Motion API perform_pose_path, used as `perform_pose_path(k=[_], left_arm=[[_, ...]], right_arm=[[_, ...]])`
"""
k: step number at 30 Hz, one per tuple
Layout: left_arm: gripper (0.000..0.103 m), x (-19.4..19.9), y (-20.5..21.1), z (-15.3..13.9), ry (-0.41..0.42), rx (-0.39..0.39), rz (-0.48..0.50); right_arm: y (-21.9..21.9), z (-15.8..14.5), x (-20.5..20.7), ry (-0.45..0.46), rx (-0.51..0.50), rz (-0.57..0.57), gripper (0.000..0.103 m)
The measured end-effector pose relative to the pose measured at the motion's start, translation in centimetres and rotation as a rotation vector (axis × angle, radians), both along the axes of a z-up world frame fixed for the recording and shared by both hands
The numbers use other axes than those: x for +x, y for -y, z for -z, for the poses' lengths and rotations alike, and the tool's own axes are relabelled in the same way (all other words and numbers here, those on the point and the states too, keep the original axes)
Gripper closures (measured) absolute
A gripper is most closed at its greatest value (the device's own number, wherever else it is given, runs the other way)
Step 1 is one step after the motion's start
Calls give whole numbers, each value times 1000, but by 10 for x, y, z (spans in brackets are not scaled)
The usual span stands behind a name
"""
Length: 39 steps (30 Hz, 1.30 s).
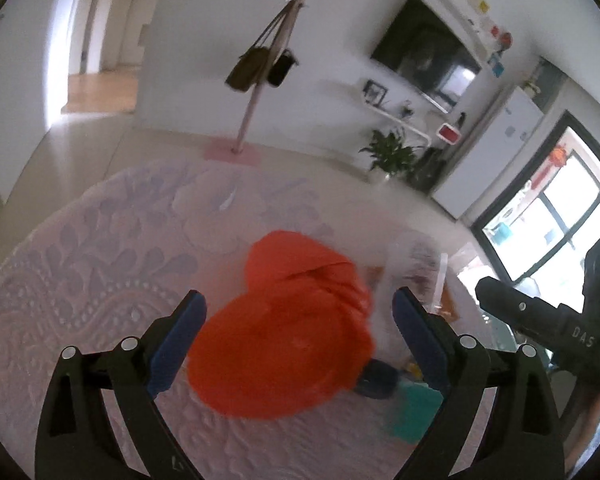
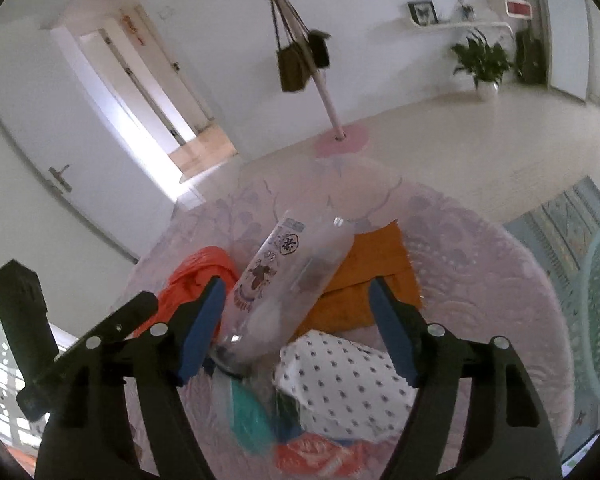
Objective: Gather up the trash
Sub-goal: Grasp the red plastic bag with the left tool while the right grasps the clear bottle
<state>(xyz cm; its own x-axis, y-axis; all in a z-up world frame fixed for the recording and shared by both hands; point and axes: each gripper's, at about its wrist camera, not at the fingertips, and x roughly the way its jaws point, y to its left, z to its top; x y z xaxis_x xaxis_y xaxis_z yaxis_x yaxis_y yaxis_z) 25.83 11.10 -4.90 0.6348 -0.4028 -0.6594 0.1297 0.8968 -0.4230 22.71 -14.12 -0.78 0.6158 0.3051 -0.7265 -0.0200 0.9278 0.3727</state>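
Both tongs are hovering spread: right tongs [image 2: 296,320] risking the slick clear bottle [image 2: 288,280] rolling toward 11 o'clock against the orange bag [image 1: 284,328] lying between the left tongs [image 1: 300,336].

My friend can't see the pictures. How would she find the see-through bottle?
Look at the round pink patterned tablecloth and the pile of trash in its middle. The clear plastic bottle lies tilted there, between the open right gripper fingers, resting partly on an orange cloth. It is the only see-through thing, with a white label bearing dark printing, beside an orange plastic bag.
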Motion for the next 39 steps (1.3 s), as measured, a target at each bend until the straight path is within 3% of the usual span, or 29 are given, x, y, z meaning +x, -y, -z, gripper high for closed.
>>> perform_pose_path(k=[6, 9, 12, 14, 17, 23, 25, 28, 33, 36, 38, 39], left_arm=[[12, 17, 11, 30, -94, -7, 47], [13, 16, 20, 31, -83, 56, 65], [25, 14, 18, 30, -80, 47, 60], [49, 14, 13, 32, -84, 10, 68], [63, 9, 9, 33, -91, -23, 78], [74, -8, 2, 23, -42, -3, 45], [75, -16, -5, 16, -18, -5, 19], [75, -39, -21, 7, 18, -19, -37], [75, -75, -55, 2, 36, -59, -128], [75, -94, -72, -4, 52, -31, -164], [75, -106, -83, -6, 65, -26, -176], [75, -109, -87, -7, 69, -28, -184]], right_arm=[[-9, 19, 27, -78, 14, 28, 33], [-11, 26, 34, -104, 33, 35, 33], [-15, 31, 43, -121, 73, 33, 33], [-18, 33, 47, -130, 76, 28, 34], [-29, 35, 50, -145, 60, 17, 44], [-44, 26, 50, -126, 21, -9, 57], [-51, 21, 50, -117, 21, -32, 76], [-67, 13, 47, -105, -24, -63, 86], [-107, 13, 43, -116, -87, -164, 86], [-126, 12, 43, -114, -122, -189, 84], [-137, 12, 41, -118, -148, -210, 75], [-143, 14, 41, -128, -159, -216, 63]])
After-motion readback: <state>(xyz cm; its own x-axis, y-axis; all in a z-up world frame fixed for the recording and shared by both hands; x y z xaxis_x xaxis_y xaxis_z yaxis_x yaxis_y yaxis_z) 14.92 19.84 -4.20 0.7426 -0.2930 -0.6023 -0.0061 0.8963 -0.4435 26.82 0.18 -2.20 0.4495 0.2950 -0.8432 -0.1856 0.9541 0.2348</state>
